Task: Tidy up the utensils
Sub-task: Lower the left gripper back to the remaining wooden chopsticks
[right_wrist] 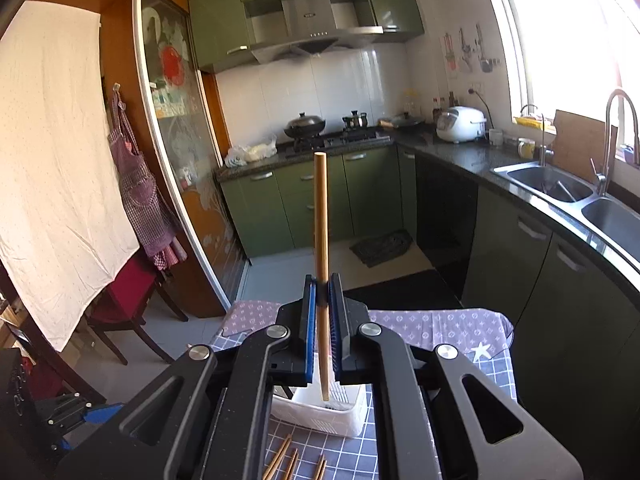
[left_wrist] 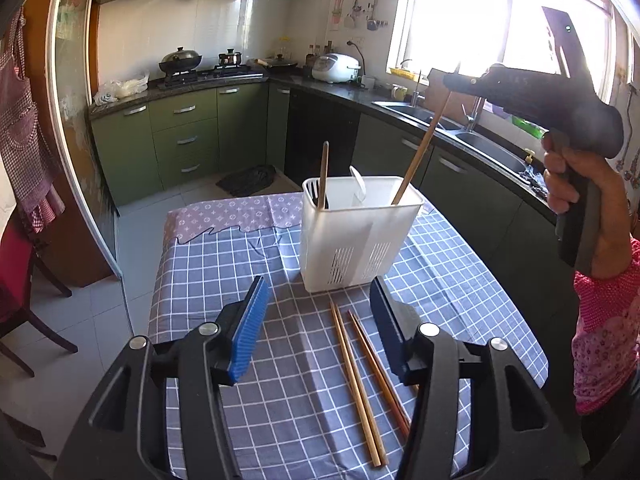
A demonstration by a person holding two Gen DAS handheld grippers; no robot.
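Observation:
A white plastic utensil holder (left_wrist: 360, 240) stands on the blue checked tablecloth (left_wrist: 224, 264). Its left slot holds a wooden stick (left_wrist: 323, 172) and its middle slot a white spoon (left_wrist: 359, 184). My right gripper (right_wrist: 322, 280) is shut on a wooden chopstick (right_wrist: 320, 216). That chopstick (left_wrist: 422, 148) slants up from the holder's right slot to the right gripper (left_wrist: 450, 80), which a hand holds above it. The holder (right_wrist: 320, 412) shows just below the right jaws. My left gripper (left_wrist: 320, 284) is open and empty, low over the cloth in front of the holder. Several chopsticks (left_wrist: 356, 384) lie on the cloth near its right finger.
A person's hand (left_wrist: 576, 184) and pink sleeve (left_wrist: 604, 328) are at the right. Dark counter with a double sink (right_wrist: 560, 188) runs along the right wall, green cabinets (left_wrist: 188, 136) behind. A red chair (right_wrist: 128, 292) stands left of the table.

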